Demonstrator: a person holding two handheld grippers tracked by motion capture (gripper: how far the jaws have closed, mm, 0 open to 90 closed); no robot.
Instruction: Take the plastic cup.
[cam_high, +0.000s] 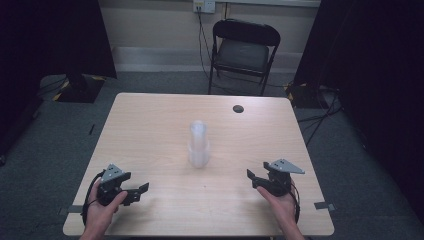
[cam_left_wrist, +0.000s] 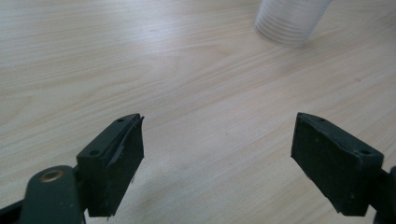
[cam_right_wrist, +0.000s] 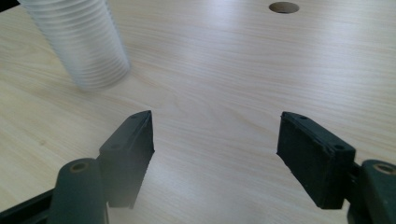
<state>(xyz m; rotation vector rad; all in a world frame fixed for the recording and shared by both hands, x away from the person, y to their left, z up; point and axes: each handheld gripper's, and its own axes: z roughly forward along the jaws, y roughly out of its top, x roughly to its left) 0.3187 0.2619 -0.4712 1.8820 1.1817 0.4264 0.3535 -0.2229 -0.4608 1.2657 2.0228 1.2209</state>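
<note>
A tall stack of clear plastic cups stands upside down near the middle of the wooden table. My left gripper rests at the near left, held by a hand, jaws wide apart with nothing between them. My right gripper sits at the near right, also open and empty. In the left gripper view the cup stack is at the top right, beyond the left gripper. In the right gripper view the cup stack stands at the top left, ahead of the right gripper.
A round cable hole is in the table's far right part, also seen as the cable hole. A black folding chair stands behind the table. Dark curtains hang at both sides, and cables lie on the floor.
</note>
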